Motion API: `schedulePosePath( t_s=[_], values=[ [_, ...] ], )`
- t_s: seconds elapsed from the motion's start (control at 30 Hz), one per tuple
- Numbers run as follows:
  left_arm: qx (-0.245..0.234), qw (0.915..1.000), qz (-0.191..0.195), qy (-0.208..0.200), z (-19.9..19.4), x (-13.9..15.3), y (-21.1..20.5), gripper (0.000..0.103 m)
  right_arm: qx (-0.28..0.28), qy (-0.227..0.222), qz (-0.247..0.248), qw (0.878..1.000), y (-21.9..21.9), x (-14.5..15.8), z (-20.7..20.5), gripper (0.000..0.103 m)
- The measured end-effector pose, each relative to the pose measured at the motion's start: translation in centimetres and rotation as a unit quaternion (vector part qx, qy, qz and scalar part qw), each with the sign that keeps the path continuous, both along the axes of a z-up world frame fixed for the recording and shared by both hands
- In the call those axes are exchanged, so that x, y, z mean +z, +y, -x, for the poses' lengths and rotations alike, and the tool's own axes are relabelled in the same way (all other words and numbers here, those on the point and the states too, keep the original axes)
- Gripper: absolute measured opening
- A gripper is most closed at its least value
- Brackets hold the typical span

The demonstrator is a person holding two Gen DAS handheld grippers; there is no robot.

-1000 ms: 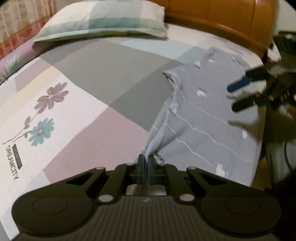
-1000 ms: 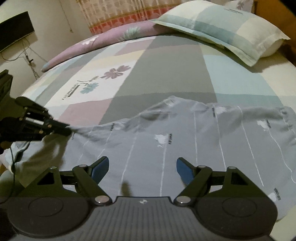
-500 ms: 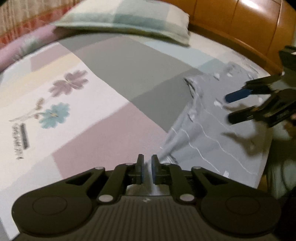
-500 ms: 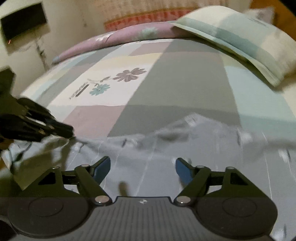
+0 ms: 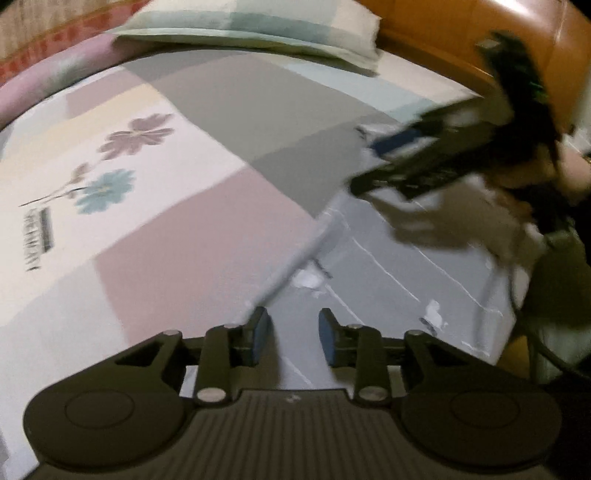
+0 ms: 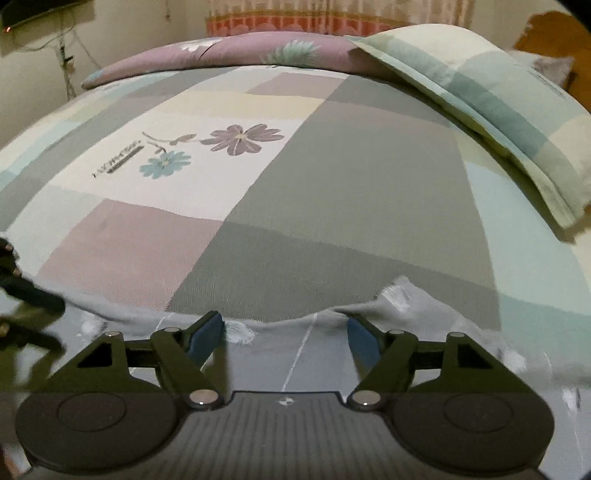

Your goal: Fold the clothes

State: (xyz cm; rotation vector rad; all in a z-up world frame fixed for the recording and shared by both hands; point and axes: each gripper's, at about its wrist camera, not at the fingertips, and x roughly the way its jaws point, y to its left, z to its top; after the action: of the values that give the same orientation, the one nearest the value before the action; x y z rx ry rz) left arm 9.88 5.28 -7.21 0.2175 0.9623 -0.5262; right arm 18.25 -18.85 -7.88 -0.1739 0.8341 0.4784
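A grey shirt with thin white stripes lies flat near the bed's edge. My left gripper hovers over its near corner, jaws opening, with the cloth lying loose beneath them and no pad pressing on it. The right gripper shows as a blur at the shirt's far end. In the right wrist view my right gripper has its jaws wide apart and opening slightly, astride the shirt's far hem without pinching it. The left gripper appears at the left edge.
The patchwork bedsheet with flower print stretches beyond the shirt. A checked pillow rests by the wooden headboard. A purple bolster lies along the far side. A sleeve and a cable hang at the right.
My left gripper has let go of the shirt corner and its jaws have parted. My right gripper has slid across the shirt to its far hem.
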Motion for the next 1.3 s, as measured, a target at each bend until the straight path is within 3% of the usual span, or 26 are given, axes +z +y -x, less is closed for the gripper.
schedulePosePath(
  t_s=[0.17, 0.3, 0.37, 0.43, 0.5, 0.7, 0.83, 0.93, 1.07, 1.23, 1.3],
  values=[
    [-0.049, 0.9987, -0.013, -0.008, 3.5, 0.7, -0.9, 0.04, 0.033, 0.006, -0.014, 0.999, -1.6, 1.7, 5.6, 0.081],
    [-0.071, 0.9971, -0.029, 0.004, 5.8, -0.7, -1.9, 0.044, 0.065, 0.031, -0.005, 0.997, -1.8, 0.6, 10.5, 0.084],
    [-0.042, 0.9986, -0.031, 0.014, 6.0, -1.5, -1.6, 0.044, 0.052, 0.038, 0.014, 0.998, -1.5, -0.8, 11.4, 0.085],
    [-0.016, 0.9992, -0.021, 0.03, 6.1, -1.5, -1.0, 0.053, 0.047, 0.035, 0.028, 0.998, -1.1, -1.5, 12.5, 0.099],
    [0.008, 0.9988, -0.02, 0.044, 6.4, -1.3, -0.4, 0.056, 0.042, 0.035, 0.038, 0.998, -0.5, -1.8, 13.0, 0.103],
    [0.058, 0.9963, -0.004, 0.063, 8.0, -0.5, 2.8, 0.059, 0.026, 0.03, 0.044, 0.998, 0.0, -2.1, 13.2, 0.103],
    [0.102, 0.9941, 0.002, 0.035, 8.7, 1.8, 6.0, 0.065, 0.022, 0.028, 0.047, 0.998, 0.0, -2.2, 13.4, 0.103],
    [0.151, 0.9878, -0.036, 0.001, 8.3, 3.2, 8.4, 0.067, 0.016, 0.027, 0.048, 0.998, 0.1, -2.2, 13.4, 0.103],
    [0.206, 0.9717, -0.113, -0.019, 6.7, 3.2, 10.5, 0.067, 0.01, 0.027, 0.049, 0.998, 0.2, -2.3, 13.4, 0.103],
    [0.171, 0.9695, -0.175, -0.009, 5.3, 0.3, 9.4, 0.07, 0.008, 0.028, 0.05, 0.998, 0.2, -2.3, 13.5, 0.103],
    [0.162, 0.964, -0.21, -0.015, 5.2, -0.7, 9.0, 0.07, 0.009, 0.028, 0.05, 0.998, 0.2, -2.3, 13.5, 0.103]
  ],
)
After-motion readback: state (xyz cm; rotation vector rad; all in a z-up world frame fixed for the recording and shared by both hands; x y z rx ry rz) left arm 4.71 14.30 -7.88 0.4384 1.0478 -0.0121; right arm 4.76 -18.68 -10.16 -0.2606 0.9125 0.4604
